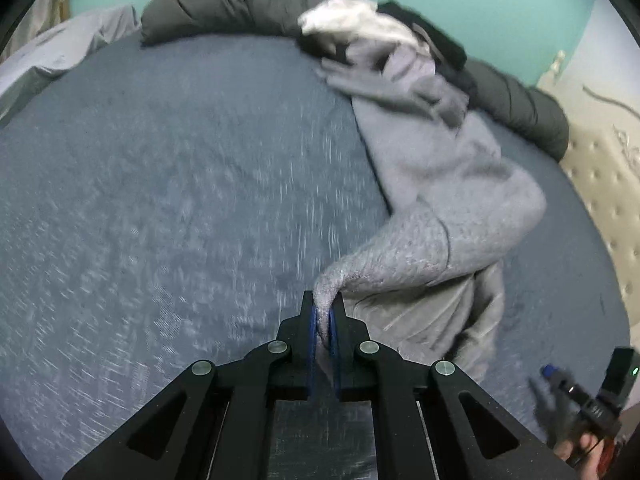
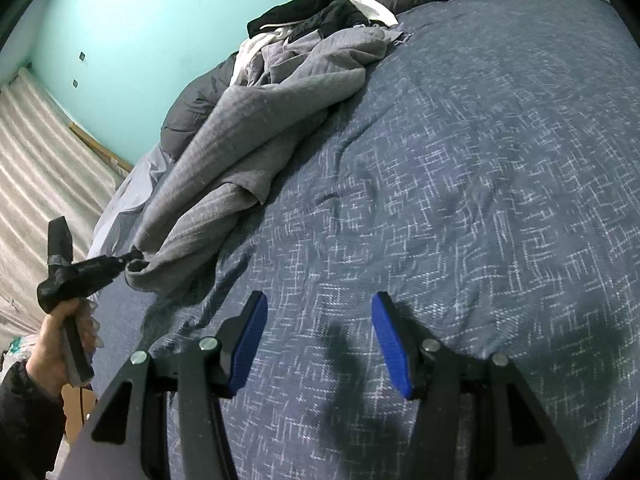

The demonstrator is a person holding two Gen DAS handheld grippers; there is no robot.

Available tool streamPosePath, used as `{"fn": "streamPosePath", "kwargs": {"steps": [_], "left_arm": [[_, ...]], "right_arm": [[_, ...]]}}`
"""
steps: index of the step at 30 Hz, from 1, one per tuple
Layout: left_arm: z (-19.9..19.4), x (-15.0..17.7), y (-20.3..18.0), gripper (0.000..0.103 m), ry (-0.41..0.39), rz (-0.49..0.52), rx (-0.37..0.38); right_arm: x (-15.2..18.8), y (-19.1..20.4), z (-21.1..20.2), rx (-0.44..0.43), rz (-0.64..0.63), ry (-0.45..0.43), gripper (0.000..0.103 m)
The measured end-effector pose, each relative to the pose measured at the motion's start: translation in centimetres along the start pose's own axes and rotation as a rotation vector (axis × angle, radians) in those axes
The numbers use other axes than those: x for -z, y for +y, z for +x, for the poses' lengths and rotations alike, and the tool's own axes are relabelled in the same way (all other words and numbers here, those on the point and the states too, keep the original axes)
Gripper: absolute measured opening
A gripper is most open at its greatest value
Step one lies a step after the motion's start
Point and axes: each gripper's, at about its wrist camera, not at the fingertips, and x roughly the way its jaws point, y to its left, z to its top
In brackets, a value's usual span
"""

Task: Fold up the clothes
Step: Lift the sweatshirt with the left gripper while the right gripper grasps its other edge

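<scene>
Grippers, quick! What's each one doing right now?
Left gripper: closed, pinching a corner of the grey garment.
Right gripper: open, holding nothing, above the blue bedcover.

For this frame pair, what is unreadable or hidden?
- Left wrist view: the grey garment and blue bedspread are motion-blurred, so the garment type is unclear.
- Both views: the clothes pile overlaps itself, so the item count is hidden.
- Left wrist view: the right gripper is blurred at the frame edge.
</scene>
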Motion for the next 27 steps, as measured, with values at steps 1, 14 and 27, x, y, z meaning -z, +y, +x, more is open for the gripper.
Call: {"fn": "streamPosePath", "kwargs": {"steps": [1, 14, 27], "left_arm": [[0.4, 0.2, -0.1, 0.008, 0.005, 0.001, 0.004], [0.5, 0.5, -0.4, 0.007, -0.005, 0.041, 0.034], [0.1, -0.1, -0.2, 0.006, -0.029, 0.066, 0.072]], "right_arm": [[-0.3, 0.2, 0.2, 0.003, -0.005, 0.005, 0.055], [-7.3, 5.9, 9.0, 0.126, -0.158, 0.115, 0.063], [-9.3, 6.4, 13.7, 0.196, -0.16, 0.104, 0.056]]}}
